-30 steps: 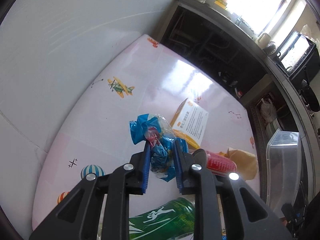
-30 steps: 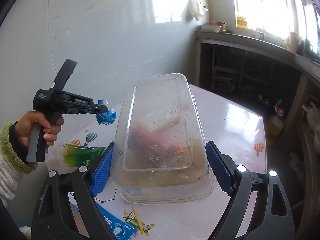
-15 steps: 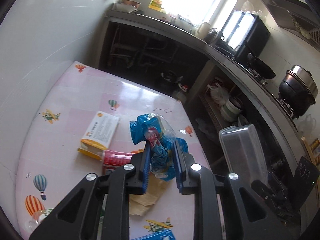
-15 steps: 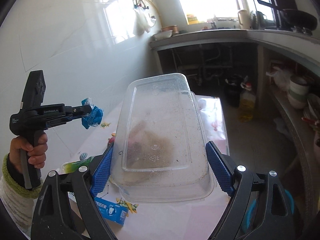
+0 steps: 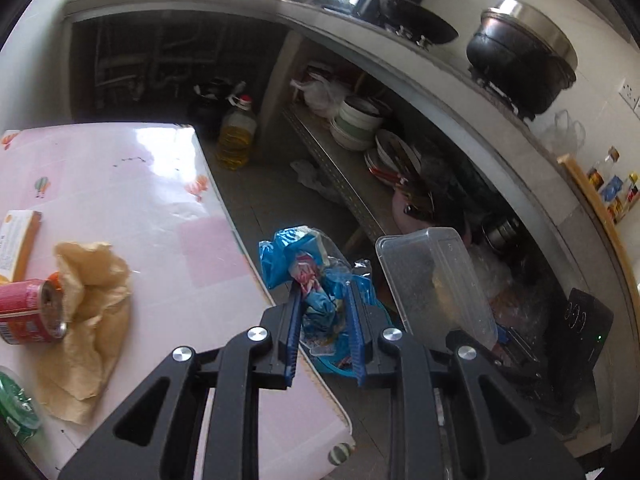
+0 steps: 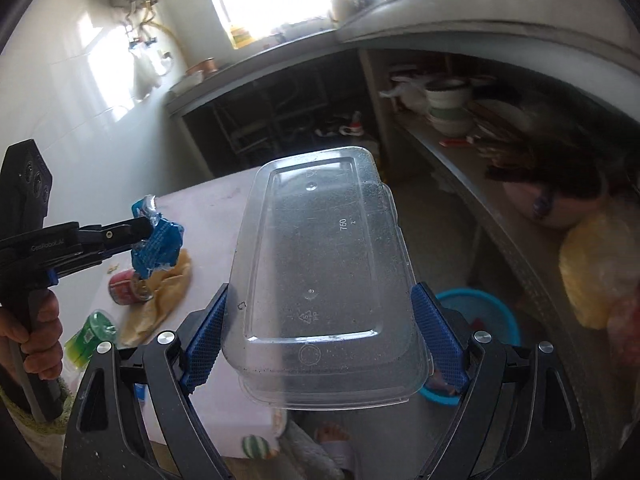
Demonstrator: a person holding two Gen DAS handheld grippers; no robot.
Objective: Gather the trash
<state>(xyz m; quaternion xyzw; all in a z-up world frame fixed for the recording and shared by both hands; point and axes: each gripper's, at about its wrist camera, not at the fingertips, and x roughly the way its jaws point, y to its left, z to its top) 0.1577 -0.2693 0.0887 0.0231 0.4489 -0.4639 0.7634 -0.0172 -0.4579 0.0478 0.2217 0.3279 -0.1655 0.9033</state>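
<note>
1. Left claw (image 5: 323,330): blue pads clamped tight on a crumpled blue wrapper (image 5: 308,276). Wrapper sits in the air just past the tabletop (image 5: 132,200) edge, over the floor.
2. Right claw (image 6: 320,340): clamped on a clear plastic container (image 6: 320,272), pads pressing both long sides, container's flat bottom facing the camera. "750" moulded into the base.
3. Right wrist view shows the left claw (image 6: 150,226) from the side, wrapper (image 6: 158,246) bunched at its tips, the person's hand (image 6: 34,340) around the handle, green cuff at the wrist.
4. Left wrist view shows the container (image 5: 434,280) just right of the wrapper, tilted, also off the tabletop.
5. Blue bin (image 6: 484,316) on the floor, below and behind the container in the right wrist view. Mostly hidden in the left view.
6. Still on the tabletop: red can (image 5: 28,312) lying on its side with its open end against a crumpled tan paper (image 5: 86,320); green bottle (image 5: 16,406) at the near left edge; orange-and-white box (image 5: 18,238) further back at the left edge.
7. Tabletop cover is pink with balloon prints.
8. Beyond it: oil jug (image 5: 236,138) on the floor, stacked bowls (image 5: 358,120) on the lower shelf, black pot (image 5: 520,68) on the upper counter.
</note>
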